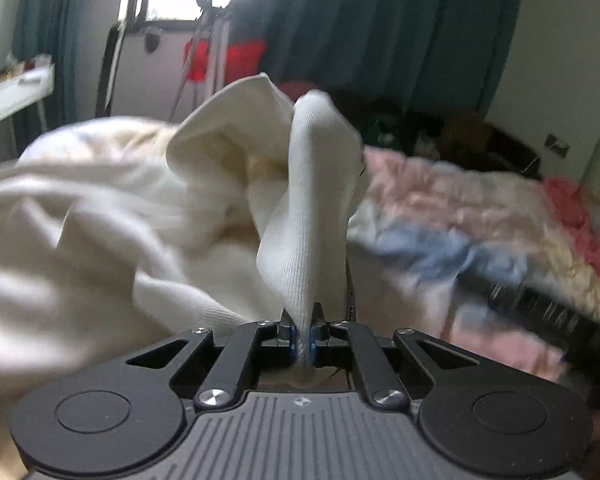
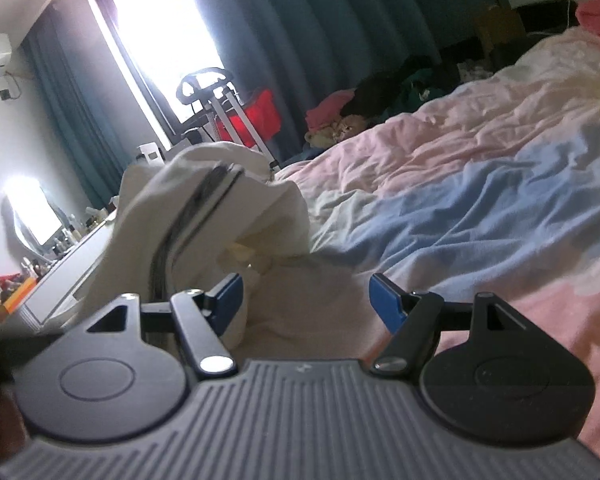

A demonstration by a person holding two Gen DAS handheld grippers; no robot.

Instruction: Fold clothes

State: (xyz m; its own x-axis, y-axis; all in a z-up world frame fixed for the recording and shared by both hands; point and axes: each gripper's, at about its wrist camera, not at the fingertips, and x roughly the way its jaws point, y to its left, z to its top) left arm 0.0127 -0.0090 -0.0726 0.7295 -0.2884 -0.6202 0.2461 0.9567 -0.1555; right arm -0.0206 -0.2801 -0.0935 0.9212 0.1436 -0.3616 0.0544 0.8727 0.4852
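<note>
1. Left gripper (image 1: 303, 338) clamped tight on ribbed fold of white garment (image 1: 308, 216); cloth bunched up betw fingers, rest spread to the left over the bed.
2. Right gripper (image 2: 306, 300) jaws wide apart, nothing betw them, low over pink/blue bedspread (image 2: 460, 184).
3. Garment heap w/ dark stripe just left of the right gripper's left finger.
4. Far: teal curtains (image 2: 320, 40), bright window (image 2: 160, 32), red bag (image 2: 260, 116).

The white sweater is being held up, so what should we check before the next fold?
1. Left gripper shut on white sweater: ok.
2. Right gripper open, holding nothing: ok.
3. Sweater lying flat: not ok, it is bunched up.
4. Bedspread smooth underneath: not ok, wrinkled.
5. Where the sleeves are: cannot tell.
</note>
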